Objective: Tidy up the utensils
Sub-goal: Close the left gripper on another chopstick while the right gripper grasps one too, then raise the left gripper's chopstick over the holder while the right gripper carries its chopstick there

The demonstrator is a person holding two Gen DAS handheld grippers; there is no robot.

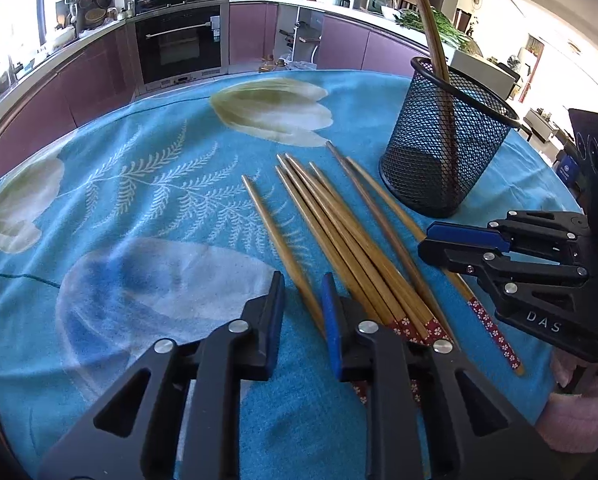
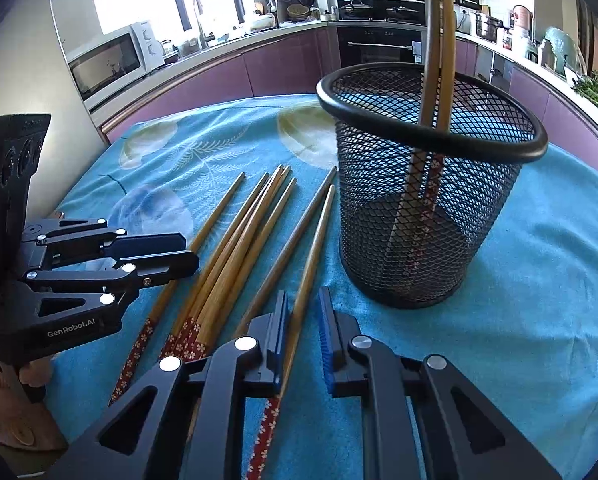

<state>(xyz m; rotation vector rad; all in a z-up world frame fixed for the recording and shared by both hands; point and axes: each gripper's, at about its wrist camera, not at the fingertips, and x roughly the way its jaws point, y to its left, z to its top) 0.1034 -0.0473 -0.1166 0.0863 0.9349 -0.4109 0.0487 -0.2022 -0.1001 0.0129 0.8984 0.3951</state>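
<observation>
On a blue flowered cloth, loose chopsticks fanned with tips toward the kitchen and patterned ends toward the claws, so handy to grab by the thick end. Just beside them, a black mesh cup, upright, with two chopsticks already leaning inside, patterned ends down: likely the sorting spot. Left claw released, empty, jaws astride the leftmost stick. Right claw released too, low over the stick nearest the cup, one finger just beside it, seemingly lined up for a pick. Most sticks not yet in the cup; thin round shafts probably prone to rolling or slipping.
</observation>
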